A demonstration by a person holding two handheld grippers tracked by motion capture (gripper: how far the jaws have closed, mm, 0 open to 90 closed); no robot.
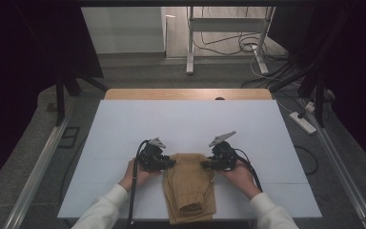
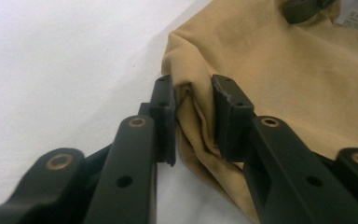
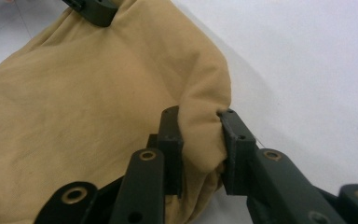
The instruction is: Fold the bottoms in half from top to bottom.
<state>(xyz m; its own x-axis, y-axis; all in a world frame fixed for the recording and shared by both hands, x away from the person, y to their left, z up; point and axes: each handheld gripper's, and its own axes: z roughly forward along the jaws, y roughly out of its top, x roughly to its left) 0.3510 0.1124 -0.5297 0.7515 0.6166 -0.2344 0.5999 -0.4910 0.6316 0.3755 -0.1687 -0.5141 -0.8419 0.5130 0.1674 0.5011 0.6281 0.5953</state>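
The left gripper is clamped on the left far corner of a folded tan garment, a thick fold of the cloth pinched between its jaws in the left gripper view, and the right gripper is clamped the same way on the right far corner, its jaws squeezing a rounded bulge of fabric. Each gripper sits in a hand with a white sleeve coming in from the near edge. The garment lies flat on the white table top, near the middle of its near edge, its length running towards the person, between the two forearms.
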